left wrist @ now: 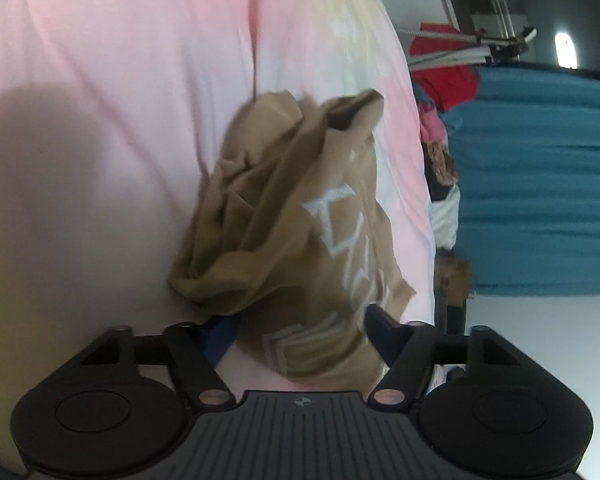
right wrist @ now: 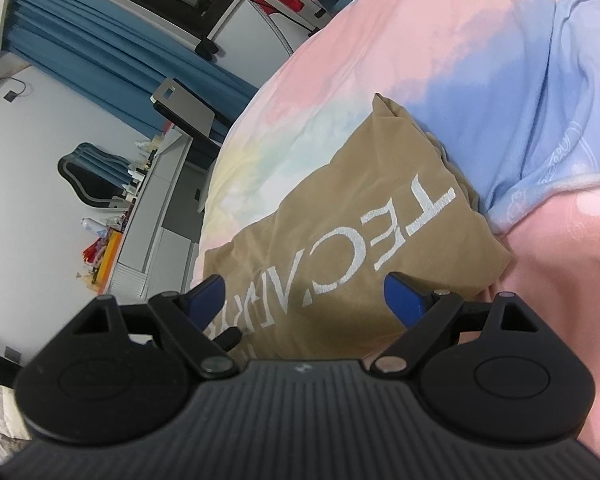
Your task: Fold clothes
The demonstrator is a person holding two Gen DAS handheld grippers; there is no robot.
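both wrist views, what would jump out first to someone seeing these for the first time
The tan garment with white embroidered lettering sits mid-frame in both views, crumpled in the left wrist view and flatter in the right. It lies on a pastel pink, blue and yellow bedspread that fills most of each picture. Blue curtains stand out at the room's edge.
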